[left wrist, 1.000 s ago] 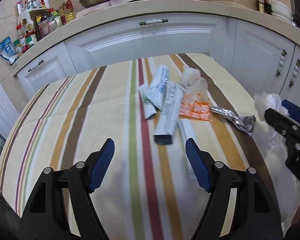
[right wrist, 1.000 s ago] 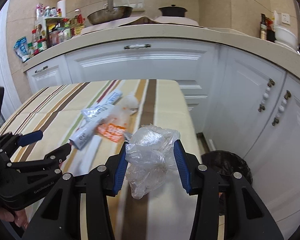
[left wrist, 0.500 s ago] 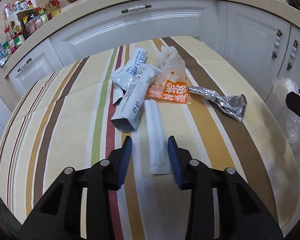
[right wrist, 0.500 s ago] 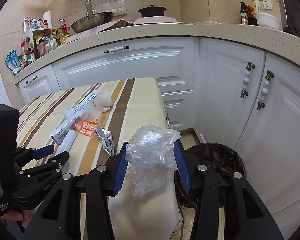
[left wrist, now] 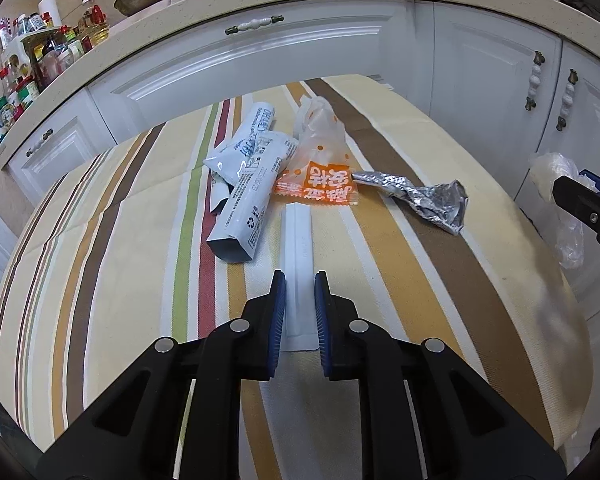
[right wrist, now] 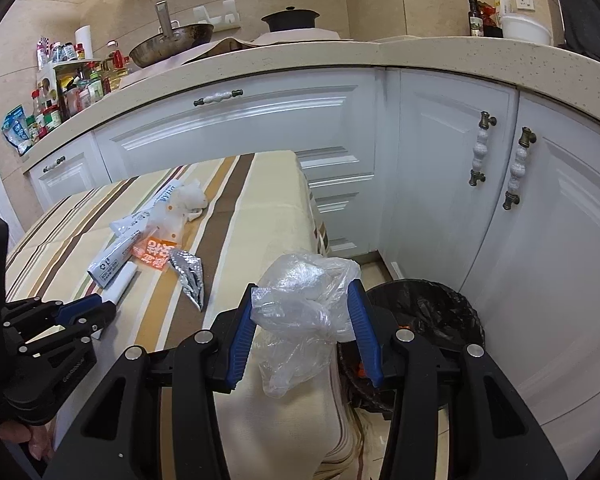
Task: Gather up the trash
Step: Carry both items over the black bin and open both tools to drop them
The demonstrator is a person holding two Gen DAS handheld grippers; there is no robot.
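Note:
My left gripper (left wrist: 299,284) is shut on the near end of a flat white wrapper (left wrist: 297,240) that lies on the striped table (left wrist: 100,280). Beyond it lie a white carton (left wrist: 248,204), an orange snack packet (left wrist: 320,188) and a crumpled foil wrapper (left wrist: 428,200). My right gripper (right wrist: 304,300) is shut on a crumpled clear plastic bag (right wrist: 300,312), held off the table's right edge, near a black-lined trash bin (right wrist: 424,312) on the floor. The left gripper also shows in the right wrist view (right wrist: 96,310).
White kitchen cabinets (right wrist: 236,128) stand behind and to the right of the table. The countertop (right wrist: 260,60) carries a wok, a pot and a rack of bottles. The bin sits between the table edge and the corner cabinets.
My left gripper has moved forward and closed from wide open onto the white wrapper. My right gripper has carried the plastic bag rightward off the table toward the bin.

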